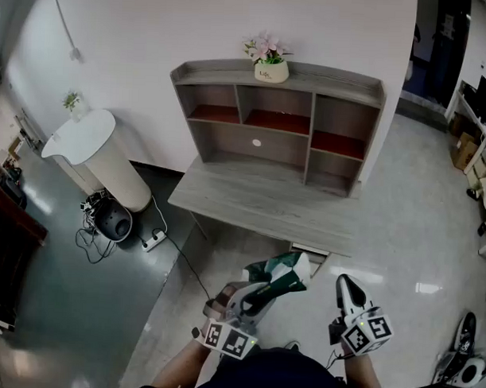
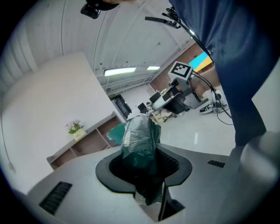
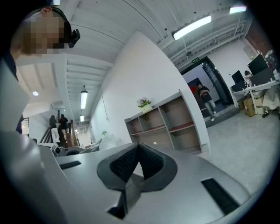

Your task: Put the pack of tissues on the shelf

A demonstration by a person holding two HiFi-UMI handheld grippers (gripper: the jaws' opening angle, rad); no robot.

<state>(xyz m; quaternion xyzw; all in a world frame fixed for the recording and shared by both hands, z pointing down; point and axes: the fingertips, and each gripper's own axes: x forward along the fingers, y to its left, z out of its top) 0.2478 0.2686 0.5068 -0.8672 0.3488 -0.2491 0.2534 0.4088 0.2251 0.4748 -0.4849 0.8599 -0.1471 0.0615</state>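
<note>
The pack of tissues (image 1: 281, 276) is a dark green and white soft pack. My left gripper (image 1: 255, 299) is shut on it and holds it in the air, in front of the desk. In the left gripper view the pack (image 2: 140, 140) sticks up from between the jaws of the left gripper (image 2: 144, 168). My right gripper (image 1: 347, 291) is beside it to the right, shut and empty; in its own view the right gripper (image 3: 139, 153) has its pads touching. The wooden shelf (image 1: 277, 123) with several compartments stands on the desk (image 1: 259, 199) ahead.
A potted flower (image 1: 270, 59) sits on top of the shelf. A white round stand (image 1: 93, 156) and a dark device with cables (image 1: 111, 220) are on the floor at the left. Clutter and wheeled gear (image 1: 468, 360) lie at the right edge.
</note>
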